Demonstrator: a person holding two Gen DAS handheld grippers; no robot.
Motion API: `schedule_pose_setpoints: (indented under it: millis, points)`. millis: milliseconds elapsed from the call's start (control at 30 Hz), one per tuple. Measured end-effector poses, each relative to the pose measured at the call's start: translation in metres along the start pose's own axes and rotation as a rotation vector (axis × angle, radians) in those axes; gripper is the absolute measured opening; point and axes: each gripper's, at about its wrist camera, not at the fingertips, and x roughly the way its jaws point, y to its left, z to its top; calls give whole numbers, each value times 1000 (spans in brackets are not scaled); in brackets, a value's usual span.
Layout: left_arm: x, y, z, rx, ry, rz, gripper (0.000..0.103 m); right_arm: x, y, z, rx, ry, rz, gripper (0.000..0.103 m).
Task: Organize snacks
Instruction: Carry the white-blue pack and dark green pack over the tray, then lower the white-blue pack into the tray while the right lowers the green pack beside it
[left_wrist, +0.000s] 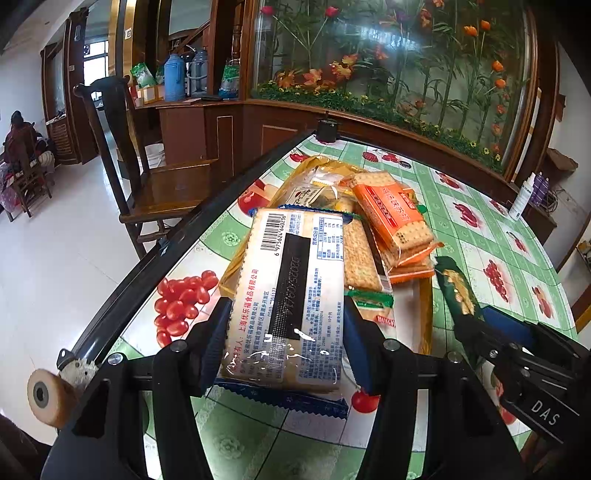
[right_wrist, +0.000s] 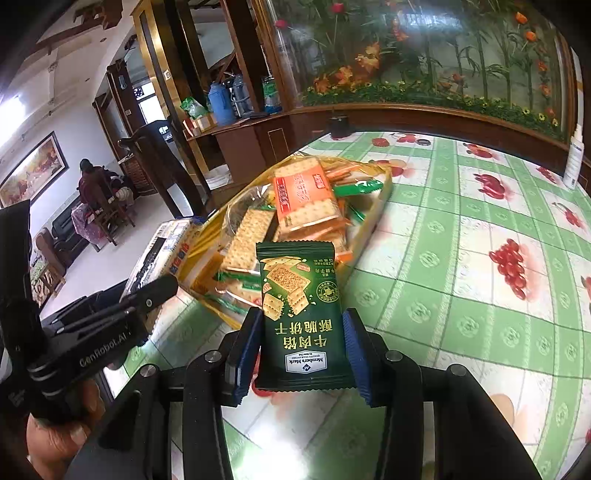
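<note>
Both tongs are clamped on snacks; the left gripper (left_wrist: 286, 325) pinches a blue-edged cracker packet (left_wrist: 288, 295) by its long sides, label side up with barcode and black strip showing, held above the table (left_wrist: 480, 229) just short of the pile; the right gripper (right_wrist: 301, 350) squeezes a dark green biscuit packet (right_wrist: 297, 314), glossy foil with zigzag-cut ends and gold print. Only the right wrist view shows that green face; from the left wrist it appears edge-on, a thin dark sliver (left_wrist: 458, 288). Ribbed blue pads (left_wrist: 218, 339) line the black jaws. Ahead, a yellow-tinted clear bag (right_wrist: 369, 206) holds a heap of cracker packs, an orange packet (right_wrist: 306, 195) on top, its wrapper showing dimpled square crackers. A shiny green-checked tablecloth printed with red fruit covers the surface.
</note>
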Motion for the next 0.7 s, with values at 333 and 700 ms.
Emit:
schedule_pose_setpoints:
  millis: [333, 700]
  points:
    - [13, -2, 15, -2, 7, -4, 56, 20, 1, 43, 9, -35, 13, 45]
    - [33, -14, 38, 19, 14, 1, 56, 52, -9, 98, 39, -44, 34, 45]
